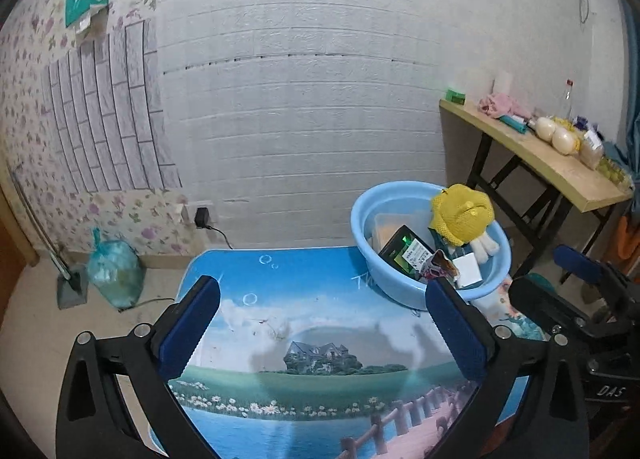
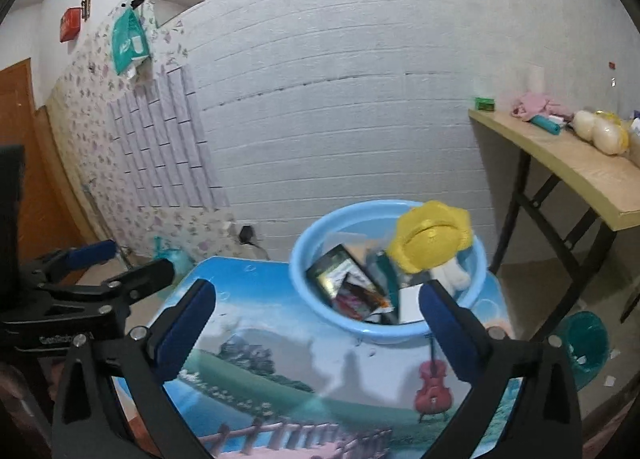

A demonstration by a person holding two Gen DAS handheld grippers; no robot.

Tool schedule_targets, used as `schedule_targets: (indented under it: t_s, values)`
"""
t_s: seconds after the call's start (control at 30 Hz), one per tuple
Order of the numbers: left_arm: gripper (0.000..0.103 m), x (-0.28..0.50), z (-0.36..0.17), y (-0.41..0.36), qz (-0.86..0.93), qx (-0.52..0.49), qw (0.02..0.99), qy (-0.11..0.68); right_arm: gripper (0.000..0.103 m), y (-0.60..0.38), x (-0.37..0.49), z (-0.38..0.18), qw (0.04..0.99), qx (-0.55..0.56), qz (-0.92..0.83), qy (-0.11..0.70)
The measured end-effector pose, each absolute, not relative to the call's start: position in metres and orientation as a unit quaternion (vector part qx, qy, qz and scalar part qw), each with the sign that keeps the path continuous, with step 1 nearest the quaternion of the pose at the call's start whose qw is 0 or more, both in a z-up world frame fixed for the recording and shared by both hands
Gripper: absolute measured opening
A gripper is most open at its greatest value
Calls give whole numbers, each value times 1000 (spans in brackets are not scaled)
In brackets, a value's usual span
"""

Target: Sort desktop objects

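On the far right part of the picture-printed tabletop (image 1: 304, 359) stands a light blue plastic basin (image 1: 366, 235), and the sorted desktop objects lie piled inside it: a dark phone-like slab with a lit screen (image 1: 404, 255) leaning against the inner wall, a small colourful snack packet (image 1: 438, 265) in front of it, a white box (image 1: 468, 269) beside that, a translucent container (image 1: 390, 225) at the back, and a yellow plush toy (image 1: 460, 213) with white legs perched over the right rim. Both hand-held grippers hover over the bare tabletop on the near side of the basin, apart from it. Left gripper (image 1: 322, 333): jaws spread wide, nothing between the blue pads. Right gripper (image 2: 316, 333): jaws equally wide and empty, with the basin just past its fingertips. Behind, against the white brick-pattern wall, a wooden side table (image 1: 560, 167) on black legs carries assorted clutter.
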State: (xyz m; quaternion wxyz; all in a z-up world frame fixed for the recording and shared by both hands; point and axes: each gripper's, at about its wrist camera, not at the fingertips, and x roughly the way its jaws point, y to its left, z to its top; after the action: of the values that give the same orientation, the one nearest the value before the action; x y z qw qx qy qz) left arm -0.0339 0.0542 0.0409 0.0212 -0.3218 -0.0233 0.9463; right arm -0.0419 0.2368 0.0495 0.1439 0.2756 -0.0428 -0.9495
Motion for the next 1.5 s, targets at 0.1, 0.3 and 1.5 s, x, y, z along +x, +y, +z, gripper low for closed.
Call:
schedule_targets:
  t_s: [0.1,0.3,1.5]
  values:
    - [103,-31,40,49,947,-319,32,-30,103,236,-44,48,132,285,-949,-34]
    - [103,-38,31,54,943,-329,41,-18,103,233,-53,40,137,304,-942,-39]
    - [103,-19,32,57,942,-335,12,7,103,235,-43,35,141,324,-934,-42]
